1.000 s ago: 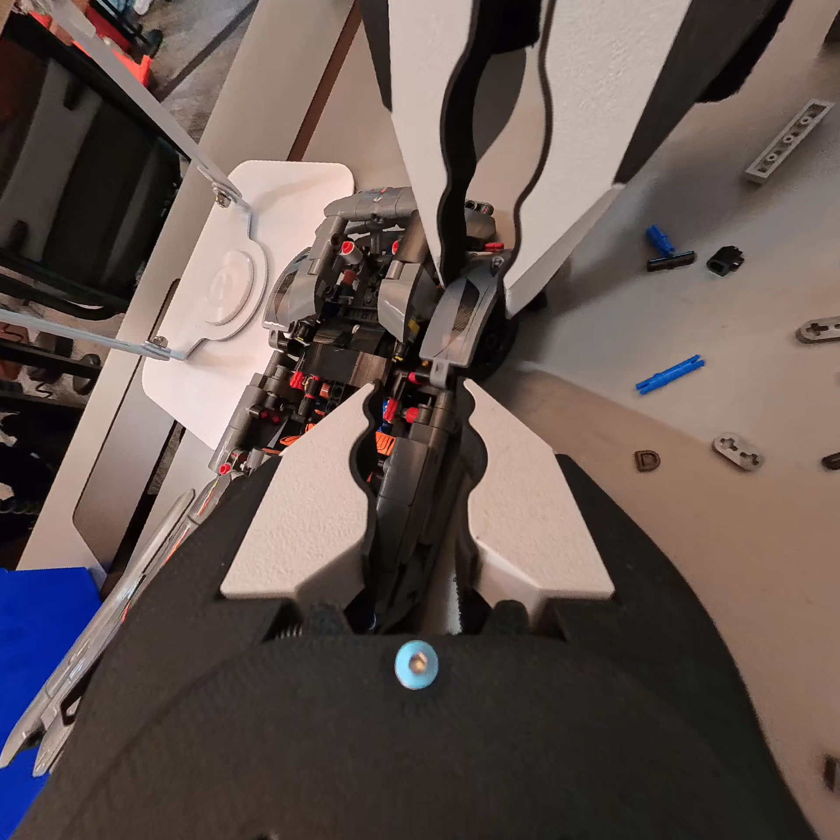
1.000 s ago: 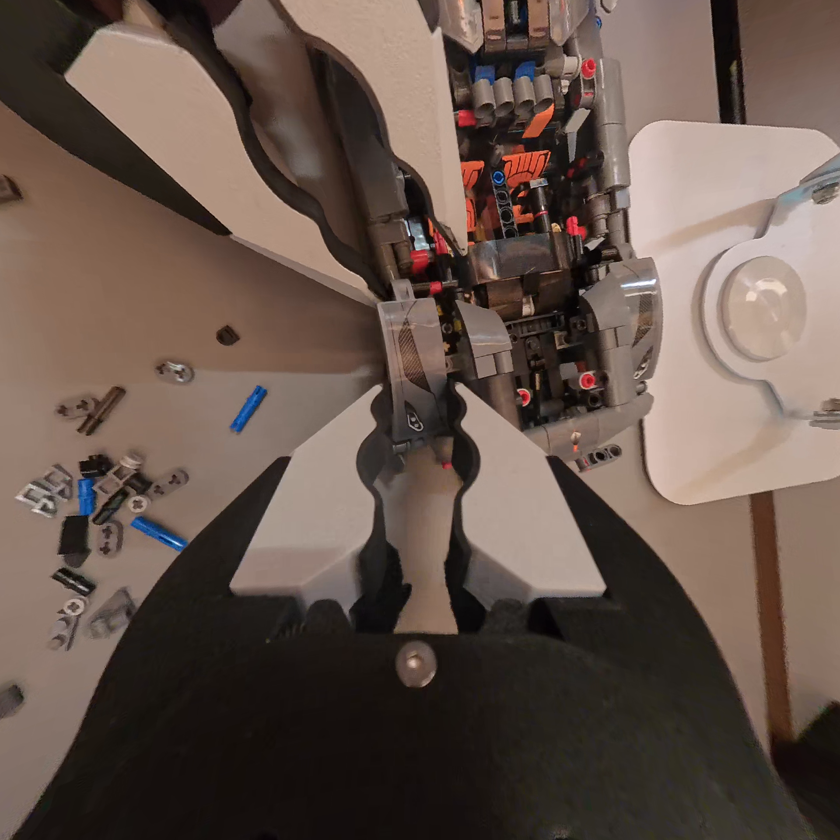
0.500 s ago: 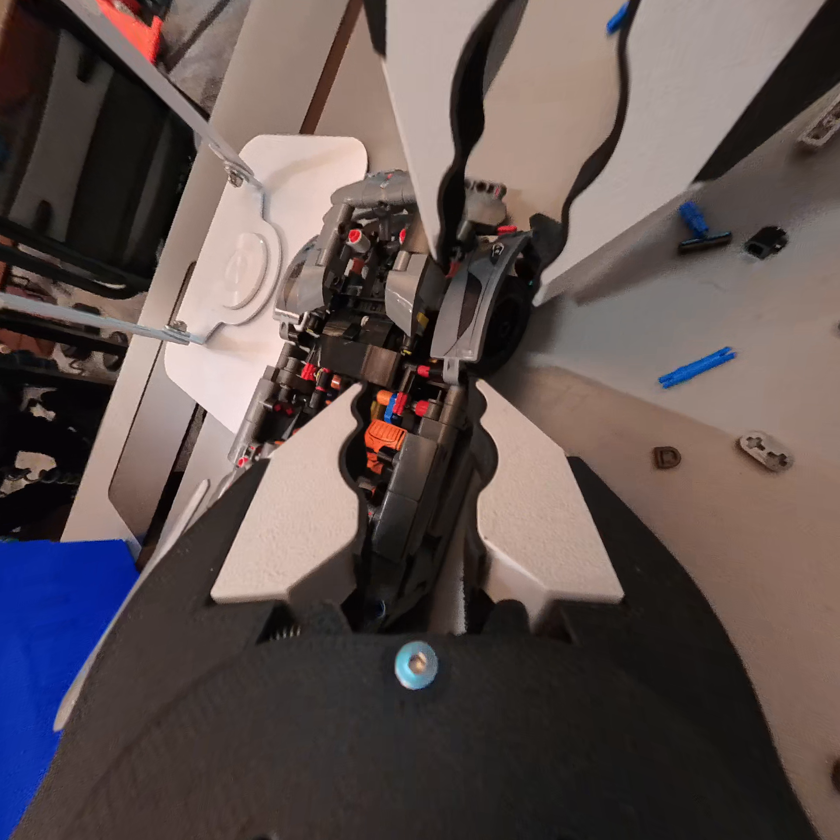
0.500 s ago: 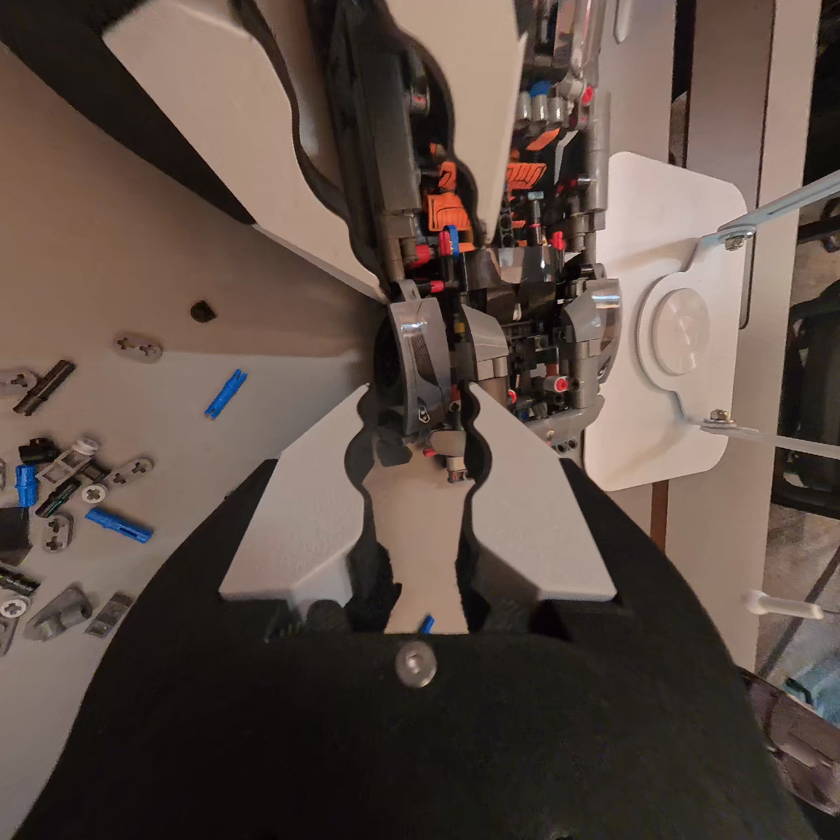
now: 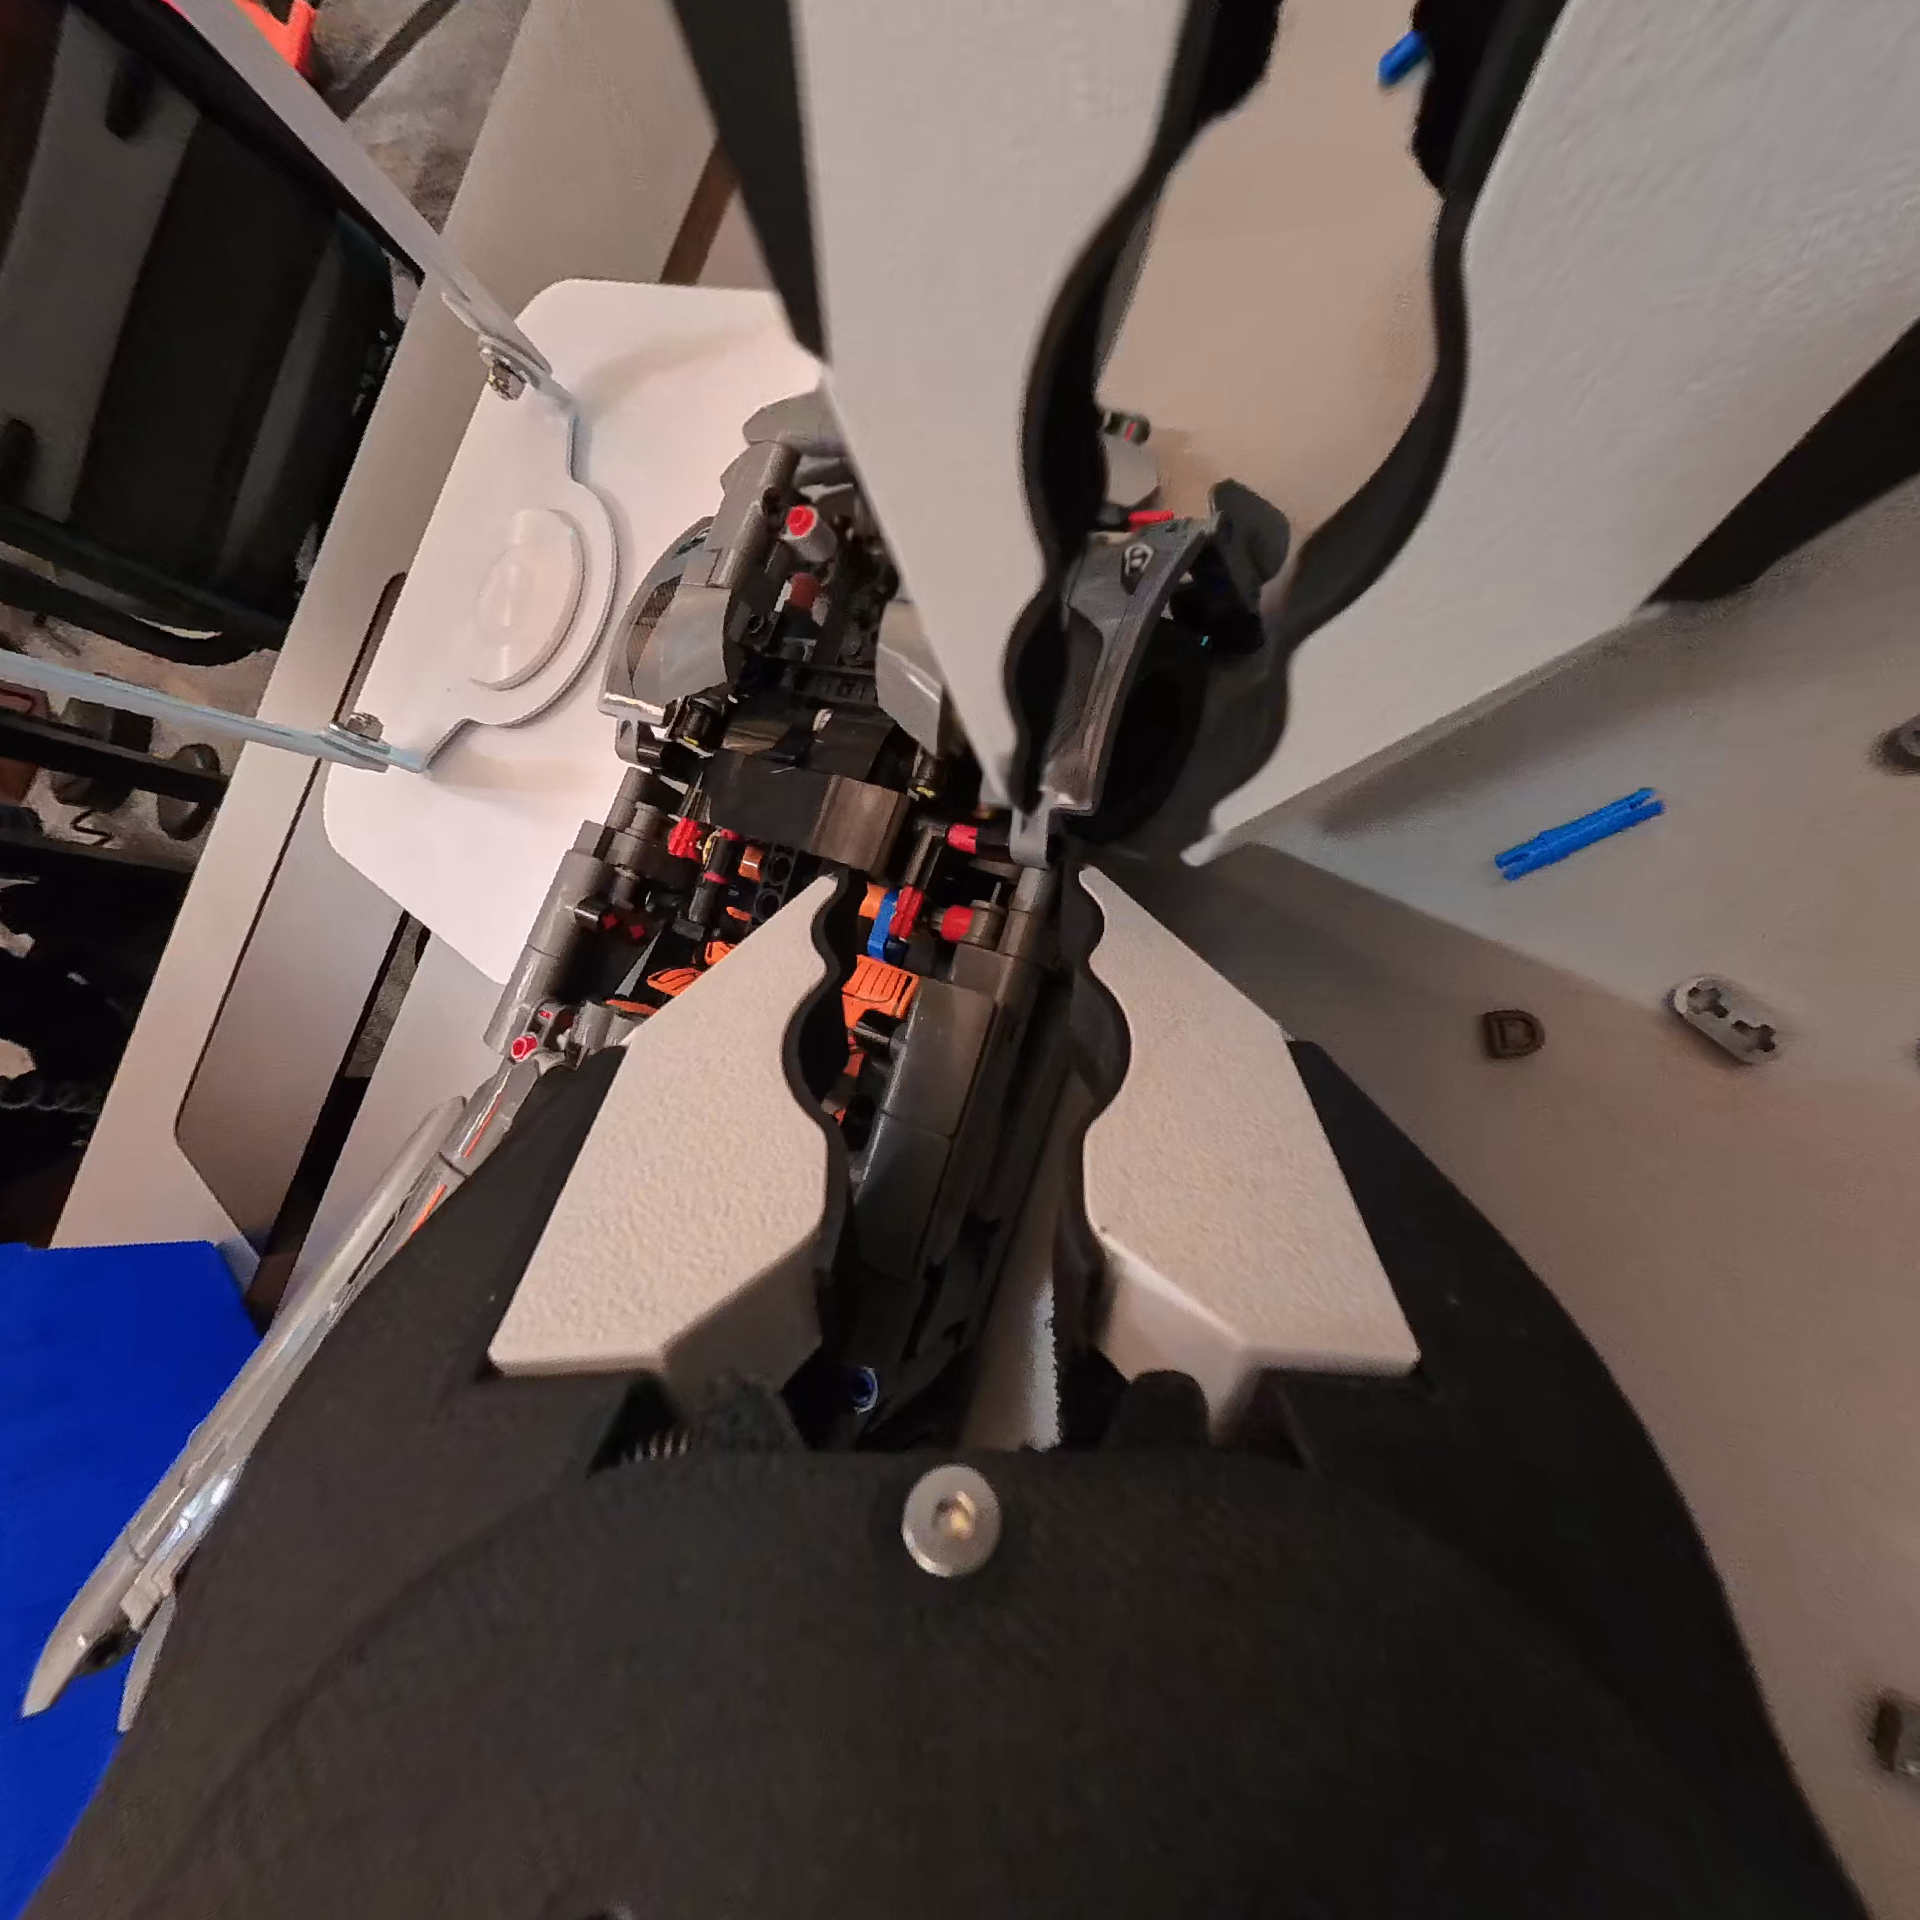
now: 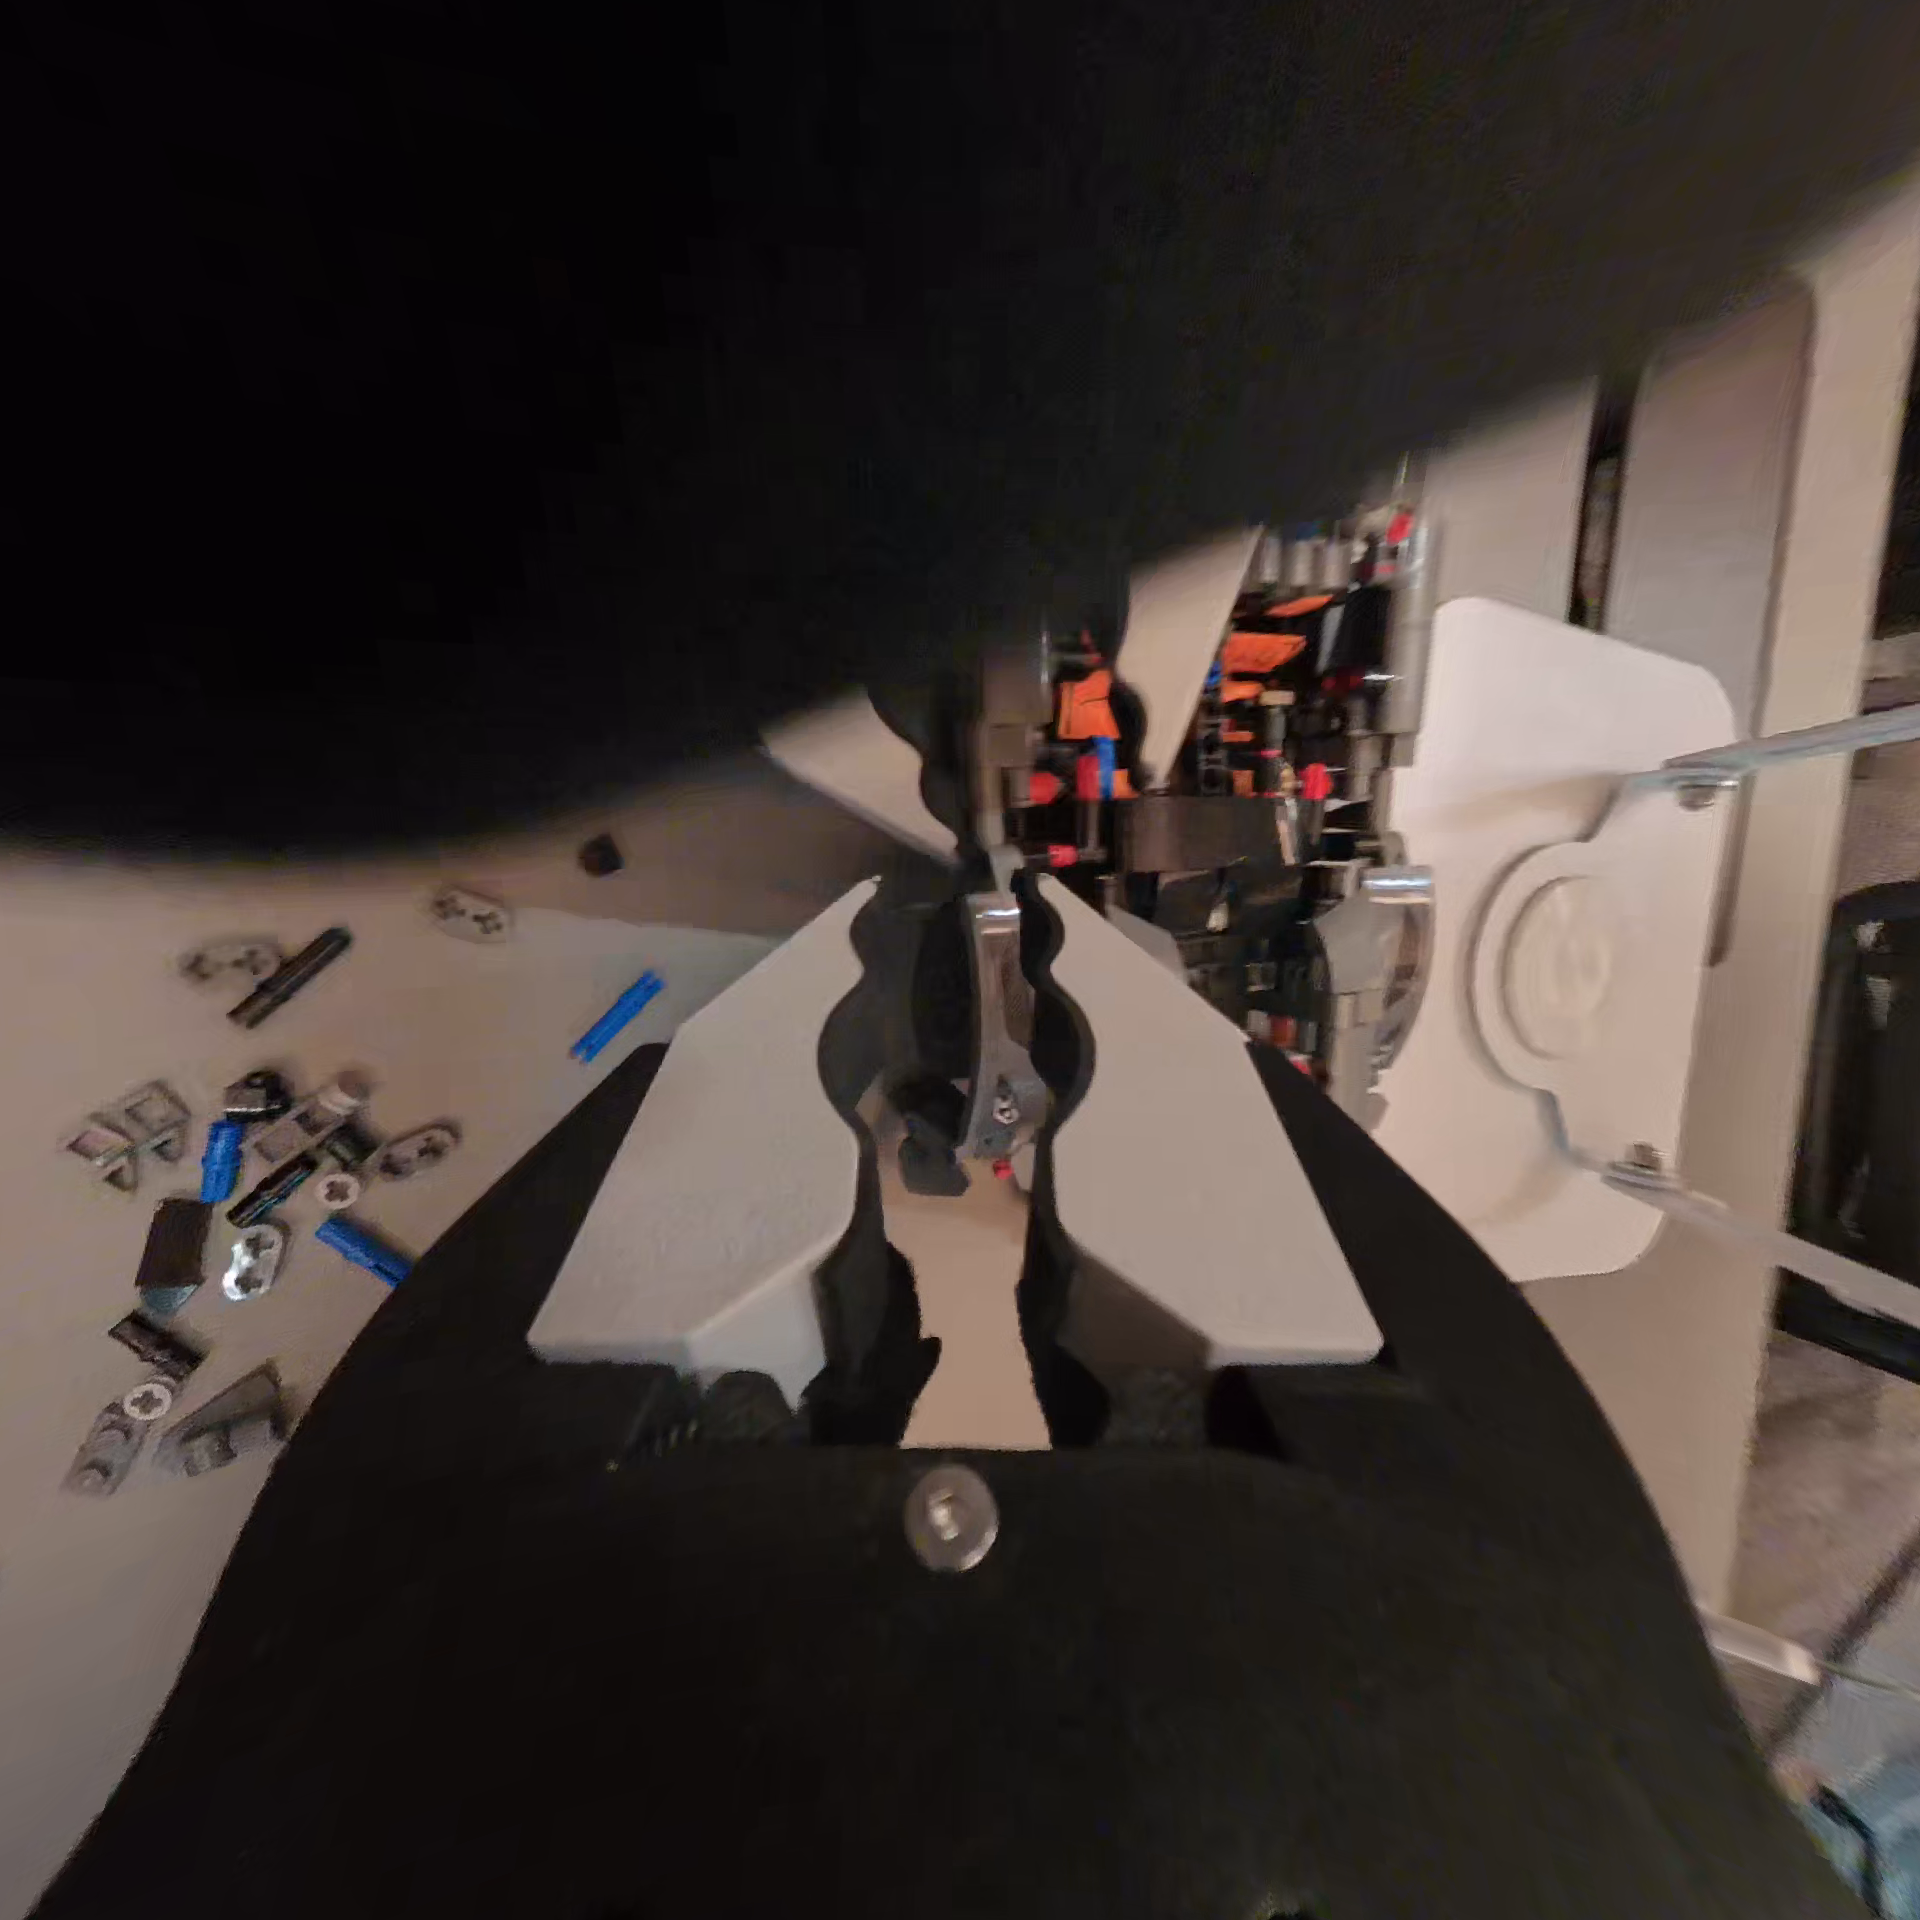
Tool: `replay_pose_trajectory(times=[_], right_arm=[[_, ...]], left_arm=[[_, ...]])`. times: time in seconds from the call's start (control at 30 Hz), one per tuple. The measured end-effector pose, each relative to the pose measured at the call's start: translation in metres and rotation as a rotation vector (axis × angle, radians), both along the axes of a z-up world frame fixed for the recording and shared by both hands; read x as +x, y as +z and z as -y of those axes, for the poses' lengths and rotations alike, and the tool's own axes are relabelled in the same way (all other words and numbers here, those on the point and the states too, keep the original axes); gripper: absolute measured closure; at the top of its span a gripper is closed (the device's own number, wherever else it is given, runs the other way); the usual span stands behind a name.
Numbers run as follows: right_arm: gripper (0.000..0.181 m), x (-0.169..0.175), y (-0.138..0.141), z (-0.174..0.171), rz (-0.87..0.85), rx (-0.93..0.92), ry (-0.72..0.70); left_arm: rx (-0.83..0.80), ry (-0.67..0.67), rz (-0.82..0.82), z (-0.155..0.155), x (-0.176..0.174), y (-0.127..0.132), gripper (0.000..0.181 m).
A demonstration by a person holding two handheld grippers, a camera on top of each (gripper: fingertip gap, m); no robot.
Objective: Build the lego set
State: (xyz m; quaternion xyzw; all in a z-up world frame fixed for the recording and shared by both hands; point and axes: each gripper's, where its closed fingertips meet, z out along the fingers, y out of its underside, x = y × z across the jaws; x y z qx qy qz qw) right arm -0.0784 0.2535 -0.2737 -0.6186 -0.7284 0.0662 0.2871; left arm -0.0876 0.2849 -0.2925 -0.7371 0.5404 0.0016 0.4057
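Warm, dim indoor light colours both views. In the left wrist view the surface (image 5: 1621,1195) is evenly lit with soft shadows, though the far hand-held gripper (image 5: 1132,821) at the top is smeared by motion blur. The right wrist view is darker: a large black out-of-focus shape fills its upper half, and the loose pieces (image 6: 239,1174) are blurred. Wide-angle distortion bends straight edges near the borders of both.
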Motion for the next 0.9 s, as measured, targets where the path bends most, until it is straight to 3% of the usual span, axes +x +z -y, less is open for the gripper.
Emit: replay_pose_trajectory(times=[0.03,0.23,0.3,0.47,0.6,0.9], right_arm=[[0.16,0.002,-0.003,-0.001,-0.019,-0.004,-0.009],[0.159,0.005,-0.011,-0.014,-0.106,0.047,-0.021],[0.168,0.005,-0.011,-0.016,-0.126,0.049,-0.025],[0.168,0.006,-0.012,-0.02,-0.149,0.044,-0.034],[0.176,0.004,-0.011,-0.02,-0.167,0.085,-0.025],[0.181,0.004,0.001,-0.026,-0.231,0.254,-0.017]], left_arm=[[-0.003,0.0,0.01,0.0,0.0,0.001,0.145],[0.015,0.02,0.016,-0.002,0.0,0.004,0.135],[-0.003,0.029,0.008,0.0,-0.001,0.003,0.136],[-0.012,0.004,-0.008,0.007,0.003,0.01,0.146],[-0.049,0.008,-0.051,0.007,-0.001,-0.005,0.14],[-0.07,0.033,-0.007,0.005,-0.002,-0.001,0.143]])
